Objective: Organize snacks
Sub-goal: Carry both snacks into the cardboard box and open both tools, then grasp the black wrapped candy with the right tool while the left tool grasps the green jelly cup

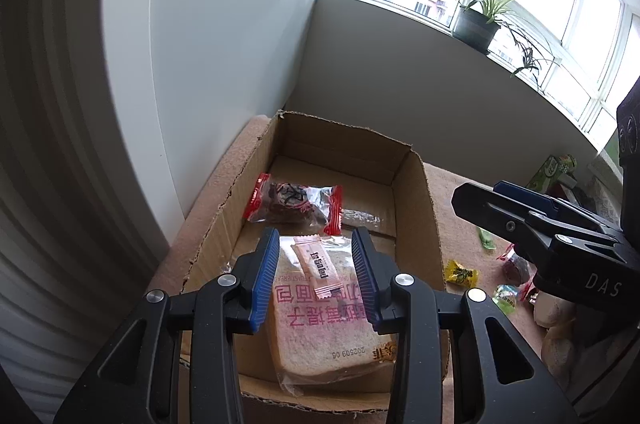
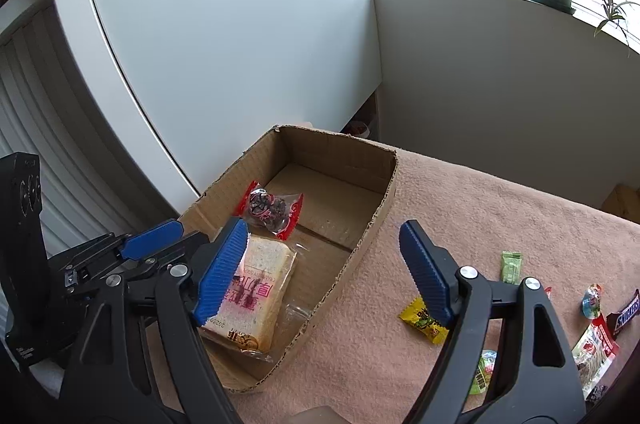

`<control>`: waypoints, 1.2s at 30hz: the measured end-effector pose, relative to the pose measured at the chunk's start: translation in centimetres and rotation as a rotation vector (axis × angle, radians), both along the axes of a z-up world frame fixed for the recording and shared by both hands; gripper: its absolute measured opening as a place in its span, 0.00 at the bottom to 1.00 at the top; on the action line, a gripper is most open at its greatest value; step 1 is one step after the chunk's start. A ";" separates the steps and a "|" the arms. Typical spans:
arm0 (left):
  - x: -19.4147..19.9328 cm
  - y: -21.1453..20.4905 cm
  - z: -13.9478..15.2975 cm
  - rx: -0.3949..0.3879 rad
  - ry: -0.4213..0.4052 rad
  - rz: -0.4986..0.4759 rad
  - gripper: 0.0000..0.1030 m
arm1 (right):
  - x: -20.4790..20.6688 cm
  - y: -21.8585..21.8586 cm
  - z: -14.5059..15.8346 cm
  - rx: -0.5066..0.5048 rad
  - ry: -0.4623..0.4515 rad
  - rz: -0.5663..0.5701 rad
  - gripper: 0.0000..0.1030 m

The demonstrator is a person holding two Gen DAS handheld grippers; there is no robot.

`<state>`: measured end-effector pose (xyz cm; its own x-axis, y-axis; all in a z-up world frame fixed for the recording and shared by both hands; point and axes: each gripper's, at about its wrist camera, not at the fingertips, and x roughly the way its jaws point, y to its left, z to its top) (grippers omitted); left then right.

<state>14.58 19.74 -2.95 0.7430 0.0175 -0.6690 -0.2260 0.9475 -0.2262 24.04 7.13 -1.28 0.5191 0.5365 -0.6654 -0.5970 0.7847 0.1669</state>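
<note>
Left wrist view: my left tongs (image 1: 314, 274) stand partly parted over the cardboard box (image 1: 416, 208) at frame centre, gripping nothing; a pink sachet (image 1: 318, 266) lies loose on the bread pack (image 1: 320, 320) between the pads. Right tongs (image 2: 320, 268) gape wide, empty, straddling the box's right wall. Loose snacks, including the yellow candy (image 2: 424, 320), wait lower right on the bench (image 2: 500, 208). Risks: tongs colliding over the box; a descending finger snagging the wall.
</note>
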 end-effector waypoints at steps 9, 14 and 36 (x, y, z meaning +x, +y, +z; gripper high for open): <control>-2.1 -1.9 1.2 -0.011 -0.036 -0.030 0.35 | -2.8 -4.2 1.0 0.004 -0.032 -0.038 0.79; -3.3 -3.9 1.8 -0.017 -0.050 -0.060 0.35 | -4.4 -8.5 0.8 0.006 -0.038 -0.076 0.79; -2.6 -17.5 -0.8 -0.020 0.009 -0.305 0.51 | -6.4 -30.8 -4.5 -0.094 0.035 -0.351 0.79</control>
